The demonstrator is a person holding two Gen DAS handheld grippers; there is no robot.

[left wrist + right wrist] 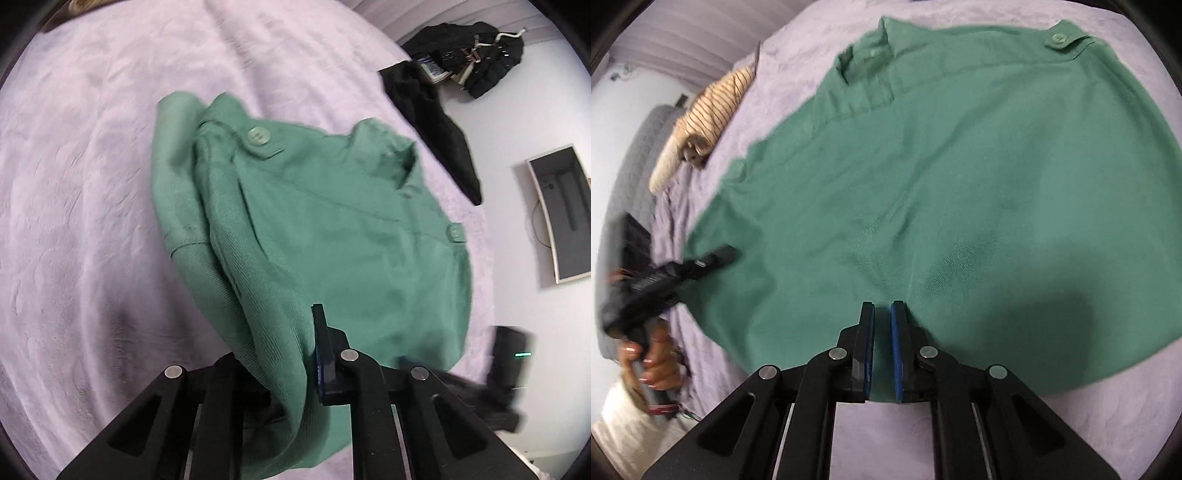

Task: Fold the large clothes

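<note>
The green jacket (960, 192) lies spread over the lilac bed (1071, 424), filling the centre of both wrist views. The right tool (882, 314) is clenched on its near hem at lower centre. The left tool (295, 332) grips a bunched fold of the same jacket at lower centre.

I counted one green garment (960, 184) on one bed (92, 184), two buttons (258, 135) on it, one striped soft toy (709, 107), two black clothing heaps (480, 51), and my two tongs (882, 350).
</note>
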